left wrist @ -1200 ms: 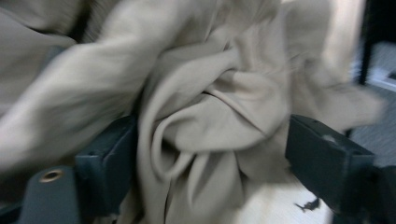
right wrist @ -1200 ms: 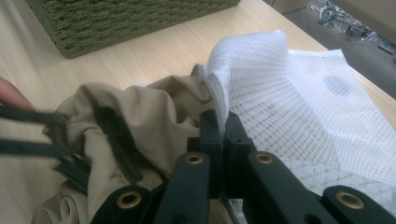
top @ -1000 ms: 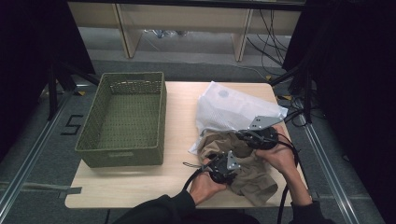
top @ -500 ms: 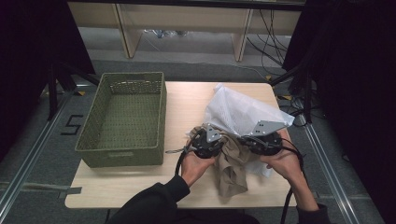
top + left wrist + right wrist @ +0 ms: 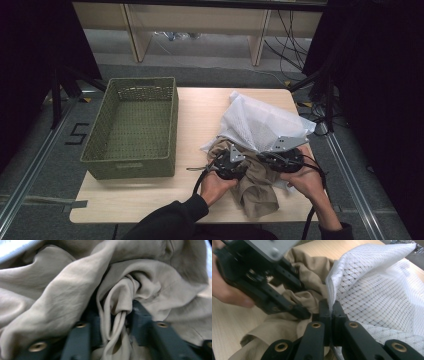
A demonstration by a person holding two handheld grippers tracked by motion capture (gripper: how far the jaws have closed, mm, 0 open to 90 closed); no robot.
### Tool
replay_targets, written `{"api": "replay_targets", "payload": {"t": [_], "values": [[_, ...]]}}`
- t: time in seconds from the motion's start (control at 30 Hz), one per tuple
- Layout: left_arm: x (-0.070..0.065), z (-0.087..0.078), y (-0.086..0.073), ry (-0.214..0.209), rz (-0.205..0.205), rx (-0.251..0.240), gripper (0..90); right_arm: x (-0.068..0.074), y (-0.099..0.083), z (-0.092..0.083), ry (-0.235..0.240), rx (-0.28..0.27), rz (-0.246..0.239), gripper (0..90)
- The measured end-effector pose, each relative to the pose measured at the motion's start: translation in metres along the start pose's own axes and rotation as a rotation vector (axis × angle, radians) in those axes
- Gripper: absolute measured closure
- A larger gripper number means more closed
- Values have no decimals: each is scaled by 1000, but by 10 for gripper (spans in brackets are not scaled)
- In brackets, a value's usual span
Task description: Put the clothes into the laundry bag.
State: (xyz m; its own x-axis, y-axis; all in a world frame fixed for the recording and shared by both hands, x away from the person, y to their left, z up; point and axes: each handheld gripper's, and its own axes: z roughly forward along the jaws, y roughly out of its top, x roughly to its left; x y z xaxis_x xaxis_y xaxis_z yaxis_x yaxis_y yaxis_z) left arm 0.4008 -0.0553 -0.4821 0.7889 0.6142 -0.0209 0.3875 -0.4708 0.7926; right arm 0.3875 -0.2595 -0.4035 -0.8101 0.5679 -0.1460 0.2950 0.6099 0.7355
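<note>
Forward went the left hand-held gripper (image 5: 231,161) — jaws widening around beige cloth (image 5: 75,290); right hand-held gripper (image 5: 331,312) pinches mesh bag (image 5: 382,295).

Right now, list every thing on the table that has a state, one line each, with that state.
White mesh bag: rim pinched and held up, mouth open.
Tan garment: crumpled, partly tucked under the bag's rim.
Green basket: upright, empty.
Right gripper: shut on the bag's rim.
Left gripper: jaws just opened further, a garment fold between them.
</note>
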Motion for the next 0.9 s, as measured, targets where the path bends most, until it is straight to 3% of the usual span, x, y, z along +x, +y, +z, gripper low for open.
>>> {"api": "replay_targets", "payload": {"t": [0.03, 0.07, 0.13, 0.23, 0.3, 0.33, 0.37, 0.43, 0.5, 0.53, 0.57, 0.6, 0.7, 0.83, 0.9], "values": [[1, -8, 1, -3, 18, 3, 557, 0, 0, 0, -1, 6, 9, 900], [1, -16, 1, -13, 12, -7, 505, -1, 0, 0, -3, 4, 6, 900], [4, -39, 0, 10, 32, -36, 433, -1, -1, -1, -6, 6, 12, 899], [18, -67, -2, 88, 47, -81, 338, -1, 0, -1, -8, 2, 7, 899], [30, -75, -4, 146, 27, -65, 277, 1, 1, -1, -7, 15, 23, 899], [38, -74, -5, 154, 27, -47, 256, 1, 1, 0, -3, 11, 12, 899], [42, -67, -7, 145, -31, -31, 235, 1, 2, 1, -3, 12, 8, 899], [50, -54, -11, 146, -43, 5, 229, 1, 2, 2, -3, 11, -1, 899], [58, -38, -13, 119, -65, 59, 231, 1, 2, 1, -2, 13, 10, 899], [59, -28, -15, 100, -115, 47, 235, 0, 2, 2, 0, 7, 4, 899], [60, -22, -16, 80, -88, 52, 340, -1, 2, 1, -3, 10, 14, 899], [57, -20, -16, 86, -49, 68, 403, -1, 2, 1, 1, 8, 9, 899], [39, -23, -13, 58, 10, 50, 585, -3, 2, 3, -9, 6, 2, 899], [5, -39, -1, -5, 74, 16, 636, -2, 6, 6, -12, 0, -3, 898], [-4, -43, 7, -23, 83, 7, 640, 1, 10, 5, -7, 0, -7, 898]]}}
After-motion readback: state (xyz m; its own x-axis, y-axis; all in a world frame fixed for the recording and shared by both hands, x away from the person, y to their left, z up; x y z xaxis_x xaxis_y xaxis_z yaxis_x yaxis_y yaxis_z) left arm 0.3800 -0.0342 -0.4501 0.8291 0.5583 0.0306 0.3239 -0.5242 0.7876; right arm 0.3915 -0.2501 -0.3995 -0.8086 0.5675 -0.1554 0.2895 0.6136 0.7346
